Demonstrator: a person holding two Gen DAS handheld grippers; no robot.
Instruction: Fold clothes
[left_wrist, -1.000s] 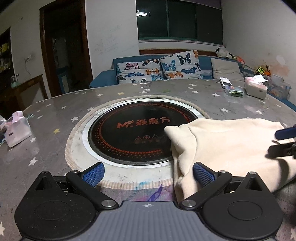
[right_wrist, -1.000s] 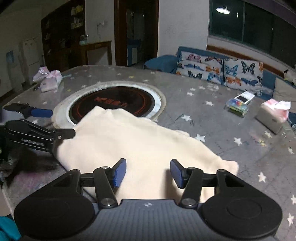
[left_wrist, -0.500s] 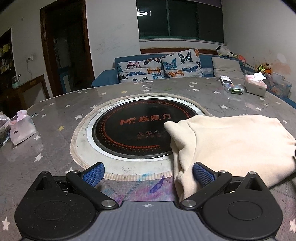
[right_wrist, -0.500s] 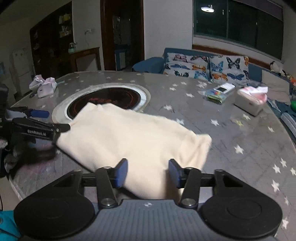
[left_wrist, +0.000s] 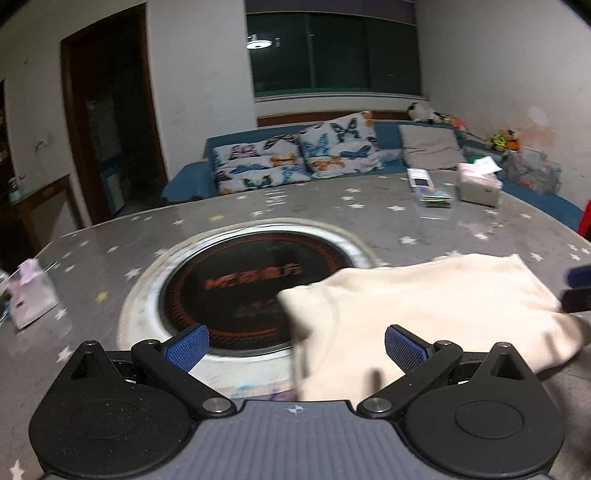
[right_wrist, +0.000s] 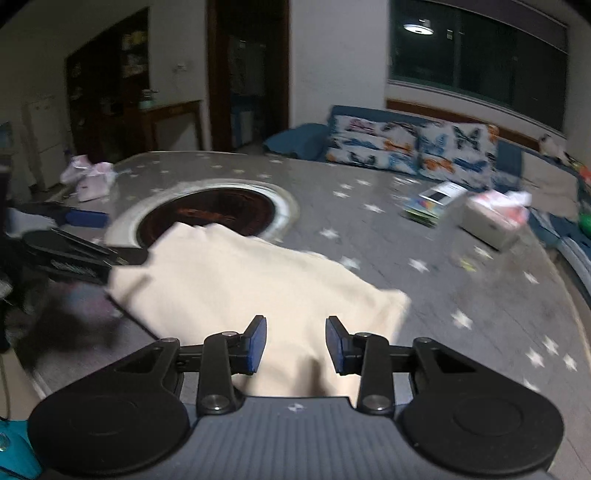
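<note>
blur: both views smeared | left gripper (left_wrist: 295, 343): wide, cloth (left_wrist: 424, 310) edge between fingers | right gripper (right_wrist: 295, 345): jaws just narrowed, cloth between, grip unclear | cloth bunched nearer than before

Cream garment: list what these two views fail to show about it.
- Cream garment: near edge hidden behind the right gripper body, right wrist view.
- Grip: fabric lies between the closing jaws; contact unclear.
- Left gripper: the garment's underside is hidden; motion blur smears its folds.
</note>
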